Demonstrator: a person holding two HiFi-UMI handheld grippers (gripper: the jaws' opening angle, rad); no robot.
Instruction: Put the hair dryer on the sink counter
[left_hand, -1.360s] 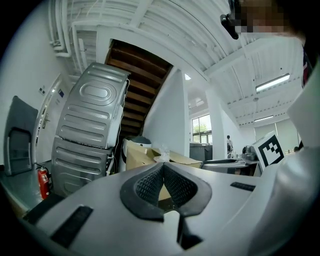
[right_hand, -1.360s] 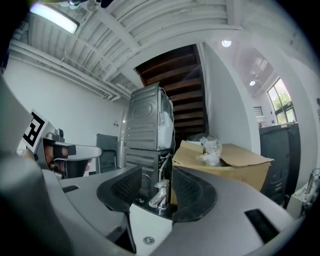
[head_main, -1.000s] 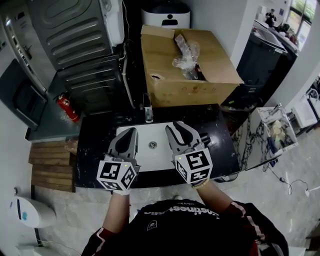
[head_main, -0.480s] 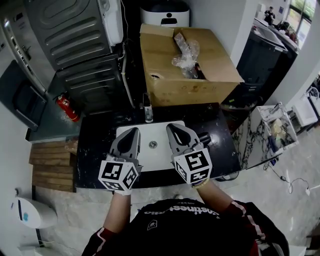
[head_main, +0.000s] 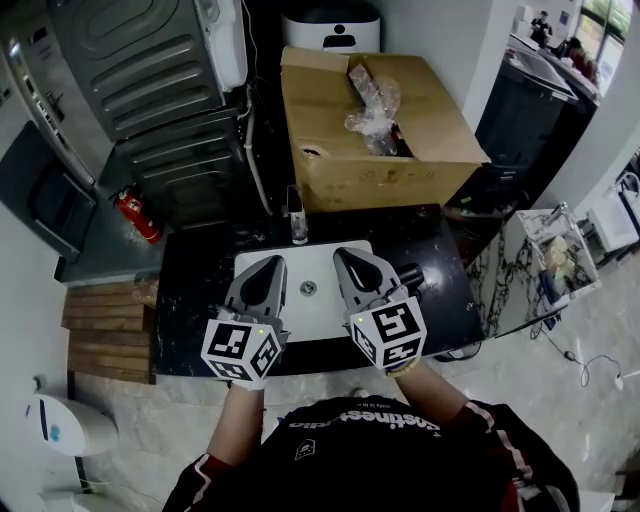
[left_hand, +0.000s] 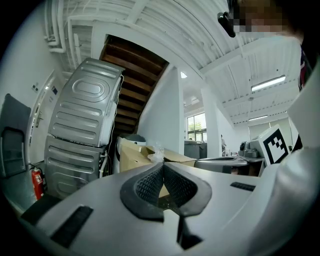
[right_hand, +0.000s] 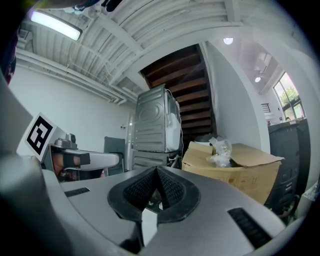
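Black ribbed pads (left_hand: 146, 186) of the grey left gripper (head_main: 267, 263) meet with nothing between them; the grey right gripper (head_main: 346, 255) is likewise closed and empty. Both hang above the white rectangular sink (head_main: 308, 316). The black hair dryer (head_main: 410, 275) lies on the black counter (head_main: 195, 300) just to their right.

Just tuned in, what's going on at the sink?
A person holds two grippers over the white sink in the black counter. The left gripper and right gripper are both shut and empty. A dark object lies on the counter beside the right one; I cannot tell if it is the hair dryer.
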